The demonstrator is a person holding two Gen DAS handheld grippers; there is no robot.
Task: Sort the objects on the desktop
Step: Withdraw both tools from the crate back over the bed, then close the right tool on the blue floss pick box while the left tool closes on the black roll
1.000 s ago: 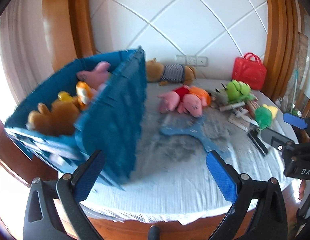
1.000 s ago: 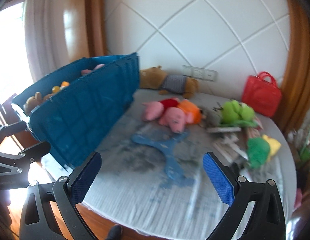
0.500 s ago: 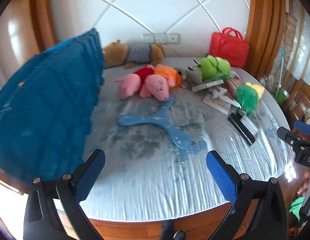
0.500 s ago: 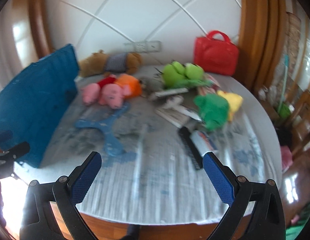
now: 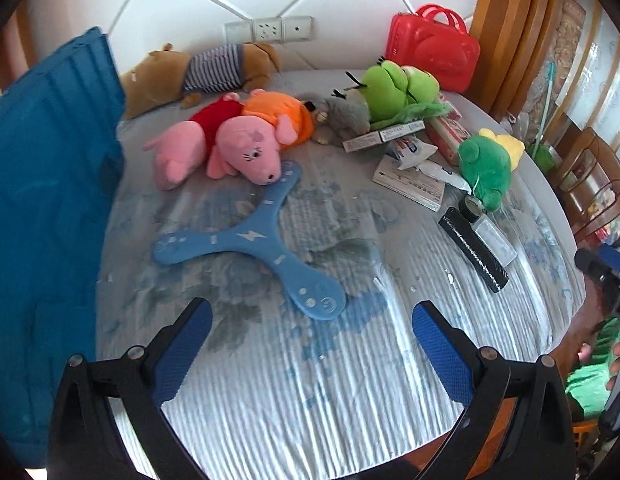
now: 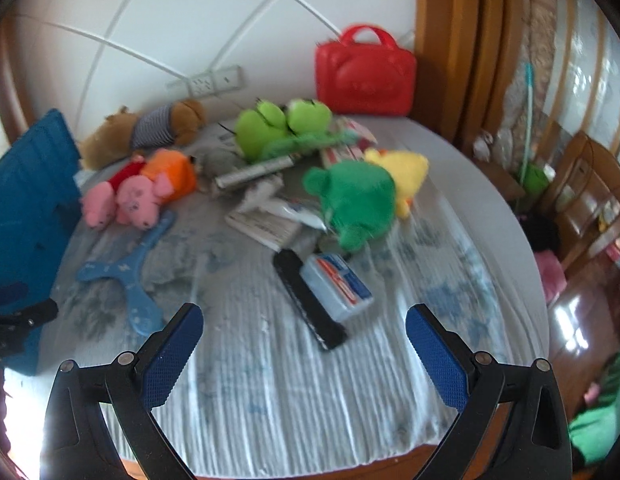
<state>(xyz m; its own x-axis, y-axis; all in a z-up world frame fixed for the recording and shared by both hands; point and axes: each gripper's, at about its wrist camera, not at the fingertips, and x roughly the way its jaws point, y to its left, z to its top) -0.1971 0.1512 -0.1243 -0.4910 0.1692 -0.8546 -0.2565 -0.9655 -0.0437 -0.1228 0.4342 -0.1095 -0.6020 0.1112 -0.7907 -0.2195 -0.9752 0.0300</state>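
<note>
A round table with a pale blue cloth [image 5: 310, 380] holds plush toys and small items. A blue three-armed boomerang [image 5: 250, 240] lies just ahead of my open, empty left gripper [image 5: 311, 334]. Two pink pig plushes [image 5: 238, 148] lie behind it. A black bar [image 6: 308, 300] and a small white box [image 6: 337, 284] lie ahead of my open, empty right gripper [image 6: 304, 338]. A green and yellow plush [image 6: 357, 196] sits behind them. The boomerang also shows in the right wrist view [image 6: 126, 272].
A blue bin [image 5: 42, 200] stands at the table's left. A red bag [image 5: 433, 54], a brown striped plush [image 5: 202, 68], light green plushes [image 5: 397, 88] and flat packets [image 5: 409, 178] lie toward the back. Wooden chairs [image 6: 585, 196] stand at the right.
Both views have swung to the right, away from the blue bin and toward the table's middle and right side. Both grippers stay open and empty.
</note>
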